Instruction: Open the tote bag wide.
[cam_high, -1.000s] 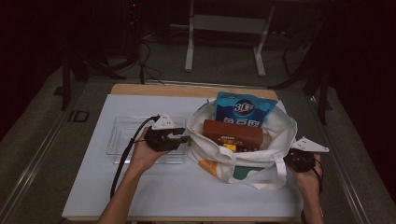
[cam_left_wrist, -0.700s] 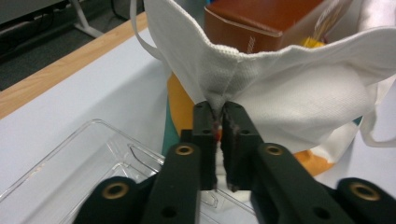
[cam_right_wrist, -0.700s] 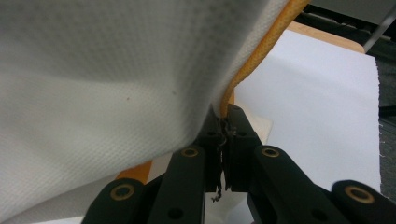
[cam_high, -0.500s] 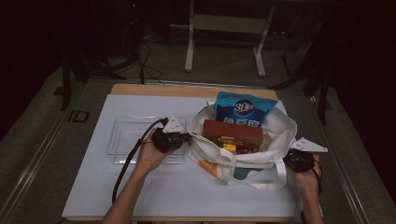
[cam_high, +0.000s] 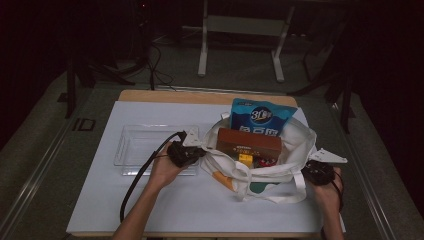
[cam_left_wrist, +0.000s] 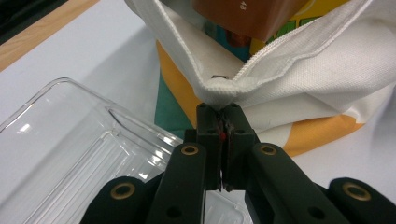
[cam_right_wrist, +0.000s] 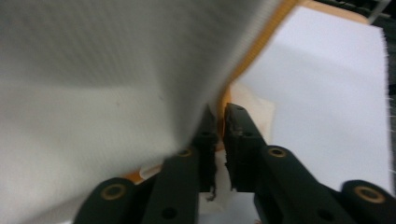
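Since a second ago, my left gripper (cam_left_wrist: 223, 122) slid from the clear ribbed plastic tray (cam_high: 145, 147) to the woven canvas tote bag (cam_high: 295, 150) mid-counter, clamping its left rim. My right gripper (cam_right_wrist: 219, 122), easing slightly apart, pinches the bag's right edge.

A tote bag (cam_high: 280, 165) lies right of the tray (cam_high: 145, 145), with a box (cam_high: 248, 142) and pouch (cam_high: 260, 117) in it.
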